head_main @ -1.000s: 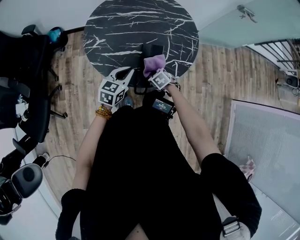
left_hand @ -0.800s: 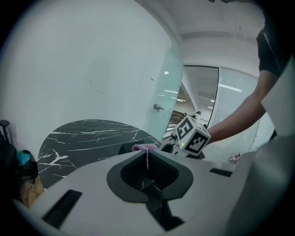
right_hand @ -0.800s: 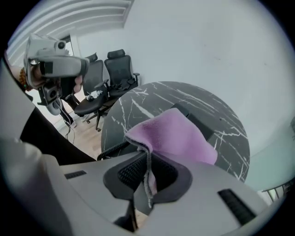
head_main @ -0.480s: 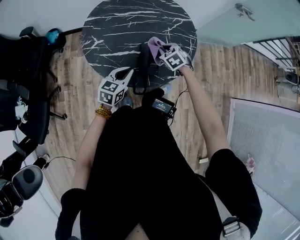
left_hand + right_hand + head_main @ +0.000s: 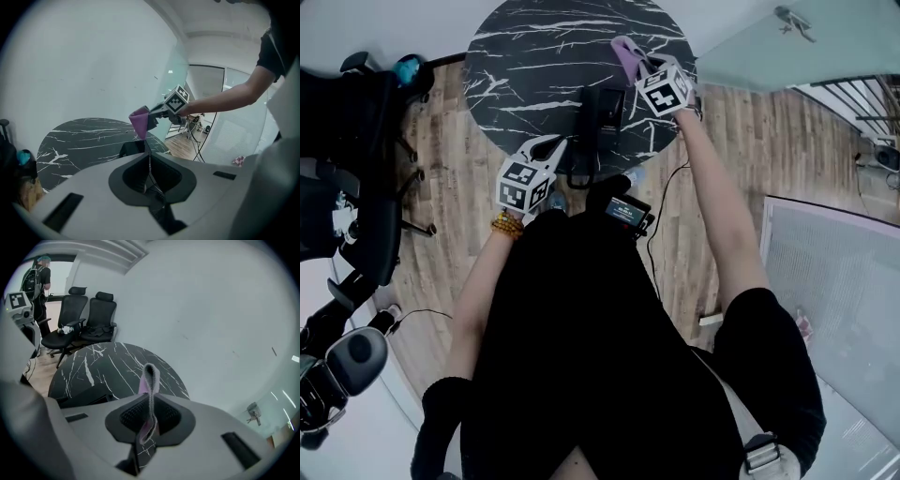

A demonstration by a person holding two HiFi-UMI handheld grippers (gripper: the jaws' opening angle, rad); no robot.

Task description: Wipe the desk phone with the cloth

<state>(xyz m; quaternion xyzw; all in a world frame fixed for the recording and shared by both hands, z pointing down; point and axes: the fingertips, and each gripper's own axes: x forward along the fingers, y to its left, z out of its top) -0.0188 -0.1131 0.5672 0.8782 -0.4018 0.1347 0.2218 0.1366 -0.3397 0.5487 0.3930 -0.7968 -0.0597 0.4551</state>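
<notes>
The black desk phone [image 5: 605, 106] sits on the near part of the round black marble table [image 5: 534, 56], its handset along its left side. My right gripper [image 5: 637, 67] is held above the table, past the phone's far right corner, shut on the purple cloth [image 5: 625, 52]. In the right gripper view the cloth [image 5: 150, 376] stands up as a folded loop between the jaws of the right gripper [image 5: 151, 401]. My left gripper [image 5: 551, 144] hovers at the table's near edge, left of the handset, jaws together [image 5: 149, 158]. The phone [image 5: 131, 148] lies just beyond them.
Black office chairs [image 5: 342, 141] stand left of the table on the wood floor, with a person [image 5: 38, 275] beyond the chairs [image 5: 96, 315]. A glass wall [image 5: 787, 66] runs at the right. A cable trails on the floor [image 5: 661, 197] by my right arm.
My right gripper has carried the cloth from the phone's near end up and away to the far right of the phone. The left gripper has stayed put.
</notes>
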